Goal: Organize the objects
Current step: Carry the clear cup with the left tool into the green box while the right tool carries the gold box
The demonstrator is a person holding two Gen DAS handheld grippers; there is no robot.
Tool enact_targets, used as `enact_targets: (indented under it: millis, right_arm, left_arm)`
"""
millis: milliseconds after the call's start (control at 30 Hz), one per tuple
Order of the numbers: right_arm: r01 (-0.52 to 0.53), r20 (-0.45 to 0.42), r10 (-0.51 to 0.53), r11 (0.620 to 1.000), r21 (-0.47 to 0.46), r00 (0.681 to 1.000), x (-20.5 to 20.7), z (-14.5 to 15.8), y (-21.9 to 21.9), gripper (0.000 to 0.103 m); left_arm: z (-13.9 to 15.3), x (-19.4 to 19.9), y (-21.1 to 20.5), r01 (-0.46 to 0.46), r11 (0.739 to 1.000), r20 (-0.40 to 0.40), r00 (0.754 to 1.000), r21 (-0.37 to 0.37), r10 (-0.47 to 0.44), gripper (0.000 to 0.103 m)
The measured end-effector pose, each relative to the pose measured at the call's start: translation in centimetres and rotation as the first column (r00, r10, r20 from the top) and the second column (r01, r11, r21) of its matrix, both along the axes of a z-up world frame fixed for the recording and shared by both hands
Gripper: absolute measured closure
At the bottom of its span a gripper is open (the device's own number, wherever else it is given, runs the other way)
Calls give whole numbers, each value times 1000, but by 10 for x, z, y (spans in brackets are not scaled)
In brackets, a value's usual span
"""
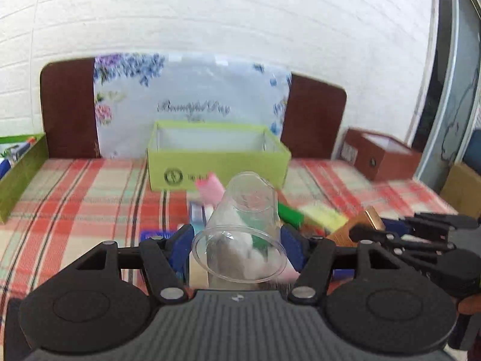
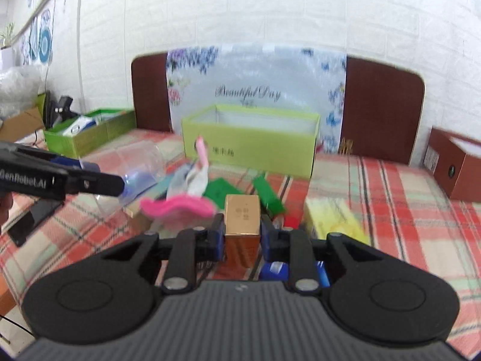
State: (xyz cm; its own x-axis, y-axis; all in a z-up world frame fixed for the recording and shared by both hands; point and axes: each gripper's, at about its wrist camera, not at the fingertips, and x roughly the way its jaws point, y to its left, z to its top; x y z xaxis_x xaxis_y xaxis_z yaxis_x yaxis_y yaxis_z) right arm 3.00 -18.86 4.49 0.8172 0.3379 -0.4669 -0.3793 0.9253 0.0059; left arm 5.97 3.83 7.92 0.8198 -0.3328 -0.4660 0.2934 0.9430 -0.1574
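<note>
Between the blue pads of our left gripper (image 1: 239, 248) lies a clear plastic cup (image 1: 245, 219), tipped on its side with its open rim toward the camera and its base pointing away; the jaws are clamped against its walls, and through it we see pale crumpled material that we cannot identify. Our right gripper (image 2: 242, 233) is closed on a small gold-coloured rectangular box (image 2: 243, 224), held upright just above the red, green and cream plaid cloth (image 2: 390, 186) covering the surface. From the right wrist view, the left gripper (image 2: 99, 183) reaches in from the left with the same cup (image 2: 138, 171) at its tip. Just beyond both grippers sits a loose heap of small things: a fuzzy pink piece (image 2: 177, 206), flat green packets (image 2: 264, 194), a pale yellow block (image 2: 333, 215) and a pink stick-like item (image 2: 202, 147), all blurred. Behind the heap stands an open lime-green cardboard box (image 1: 218, 162) with a white lining; what we can see of its inside looks bare. Off to the left, a second green open box (image 2: 90, 137) holds blue-and-white packages. To the right rests a brown cardboard box (image 1: 381, 156) with an open top, its contents hidden from us. Farthest back, a floral printed sheet (image 2: 255, 84) leans on a dark brown headboard (image 2: 384, 102) against a white brick wall (image 1: 240, 15).
</note>
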Motion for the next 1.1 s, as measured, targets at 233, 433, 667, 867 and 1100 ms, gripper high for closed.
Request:
enact_targets:
  millis: [233, 433, 667, 867, 1100]
  right_arm:
    - [-31, 153, 35, 999, -24, 988, 29, 52, 5, 80]
    - [-33, 205, 36, 999, -16, 978, 103, 66, 25, 80]
    - [46, 158, -51, 998, 36, 986, 221, 40, 43, 80]
    - [45, 40, -50, 994, 97, 998, 279, -6, 44, 80]
    - [51, 58, -56, 994, 94, 997, 288, -20, 38, 23]
  left_arm:
    - [38, 61, -7, -65, 998, 88, 994, 0, 65, 36]
    - [37, 138, -23, -129, 992, 100, 987, 4, 128, 36]
    - [10, 220, -33, -159, 986, 86, 984, 44, 154, 36]
    - [-17, 262, -20, -214, 977, -47, 976, -7, 213, 12]
    - [-28, 261, -5, -244, 970, -111, 964, -14, 241, 8]
